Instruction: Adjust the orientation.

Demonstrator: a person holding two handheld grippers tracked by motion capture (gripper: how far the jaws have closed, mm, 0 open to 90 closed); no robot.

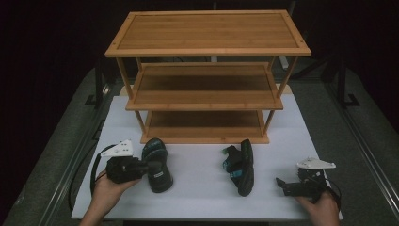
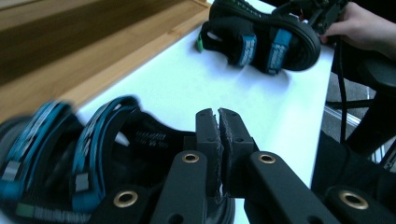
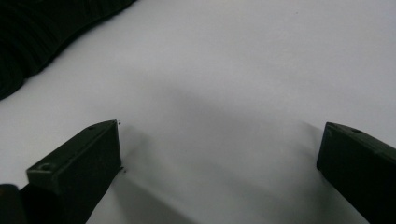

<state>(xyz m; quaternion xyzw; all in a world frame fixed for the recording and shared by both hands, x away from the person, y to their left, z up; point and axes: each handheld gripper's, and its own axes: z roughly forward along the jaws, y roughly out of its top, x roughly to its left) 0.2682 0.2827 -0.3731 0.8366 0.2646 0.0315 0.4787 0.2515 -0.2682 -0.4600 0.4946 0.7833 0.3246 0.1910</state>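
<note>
Left tongs (image 1: 149, 165) (image 2: 217, 122) clenched, pads pressed nearly together, seemingly on a thin part at the heel end of the left sandal (image 1: 156, 164) (image 2: 88, 158), though exactly what is pinched between them cannot be told. Held in the left hand (image 1: 106, 187) near the front left corner of the white table (image 1: 197, 188), grey three-cornered plate on top. Left sandal black with blue straps, lying flat, sole down, between the tongs and the front edge of the bottom shelf. Right tongs (image 1: 281, 184) (image 3: 217, 172) released, jaws spread wide over bare white table (image 3: 233, 70), nothing between them, pointing left toward the other sandal; gripped by the right hand (image 1: 322, 207) near the front right corner. Right sandal (image 1: 241, 165) (image 2: 261, 37) tipped on its side, ribbed sole facing the right tongs, blue straps facing left, well apart from the left sandal and near the right tongs without touching; dark ribbed edge of it at the upper left corner of the right gripper view (image 3: 42, 32). Behind both sandals, toward the far edge of the table, a three-tier bamboo shoe rack (image 1: 207, 52) (image 2: 84, 46), all three shelves bare, legs standing on the white surface.
</note>
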